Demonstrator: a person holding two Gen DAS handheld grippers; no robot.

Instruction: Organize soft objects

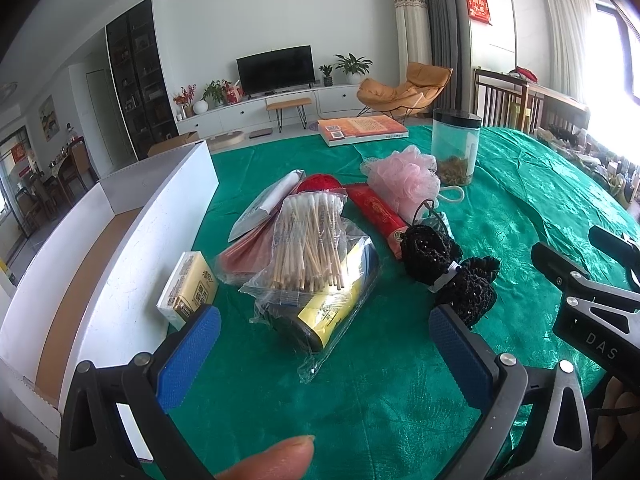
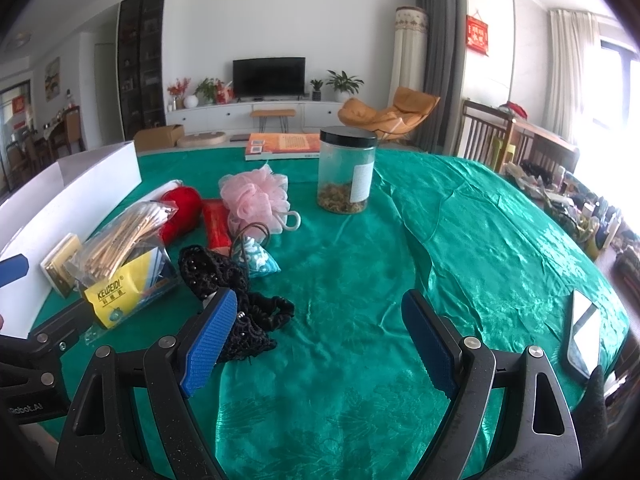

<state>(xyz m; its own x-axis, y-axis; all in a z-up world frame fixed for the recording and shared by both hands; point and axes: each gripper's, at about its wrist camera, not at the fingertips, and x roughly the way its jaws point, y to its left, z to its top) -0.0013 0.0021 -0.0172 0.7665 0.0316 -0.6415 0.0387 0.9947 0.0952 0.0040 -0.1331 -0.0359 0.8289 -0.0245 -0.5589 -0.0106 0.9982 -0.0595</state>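
Left gripper and right gripper both gape wide, empty; at the right's ten o'clock lies a black crocheted mesh pouch, likely bound for the white cardboard box at the left's ten o'clock

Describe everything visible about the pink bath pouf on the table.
The pink bath pouf is a ruffled ball of light mesh netting with a white cord loop trailing from it. It rests on the green tablecloth, beside the red packet and in front of the clear jar. Neither gripper touches it.
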